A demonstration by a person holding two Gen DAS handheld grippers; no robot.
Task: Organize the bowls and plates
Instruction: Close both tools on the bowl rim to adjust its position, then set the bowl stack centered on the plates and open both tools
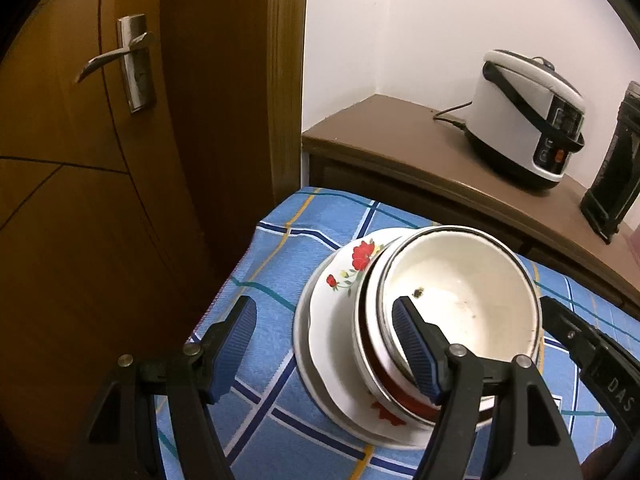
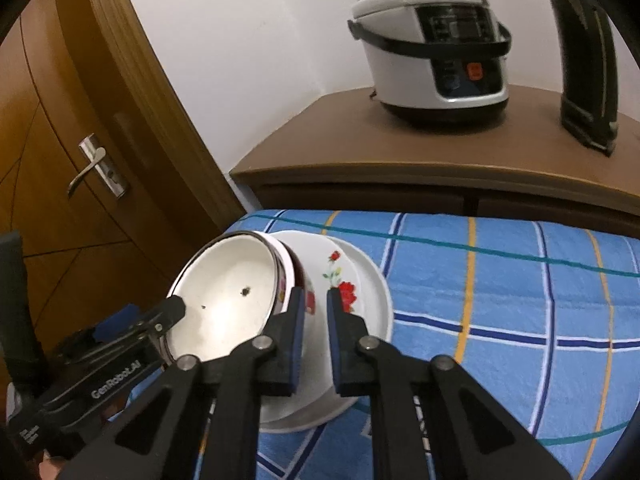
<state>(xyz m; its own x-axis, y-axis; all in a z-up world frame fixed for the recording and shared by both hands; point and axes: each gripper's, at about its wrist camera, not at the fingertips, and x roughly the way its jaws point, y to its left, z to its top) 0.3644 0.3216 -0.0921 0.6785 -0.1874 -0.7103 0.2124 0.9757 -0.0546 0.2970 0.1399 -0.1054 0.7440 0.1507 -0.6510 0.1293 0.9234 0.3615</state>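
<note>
Bowls (image 1: 460,300), nested and tilted, sit on stacked plates (image 2: 372,292) on the blue checked tablecloth (image 2: 520,280), straight ahead of both my grippers. My left gripper (image 1: 324,344) stands apart, one finger reaching over the top bowl's near rim. My right gripper (image 2: 316,312) looks almost closed above the flowered plate, gripping nothing I can see.

My two views were evenly, warmly lit and sharp; fisheye bowed the door (image 1: 100,160), and dark vignette filled the corners.
</note>
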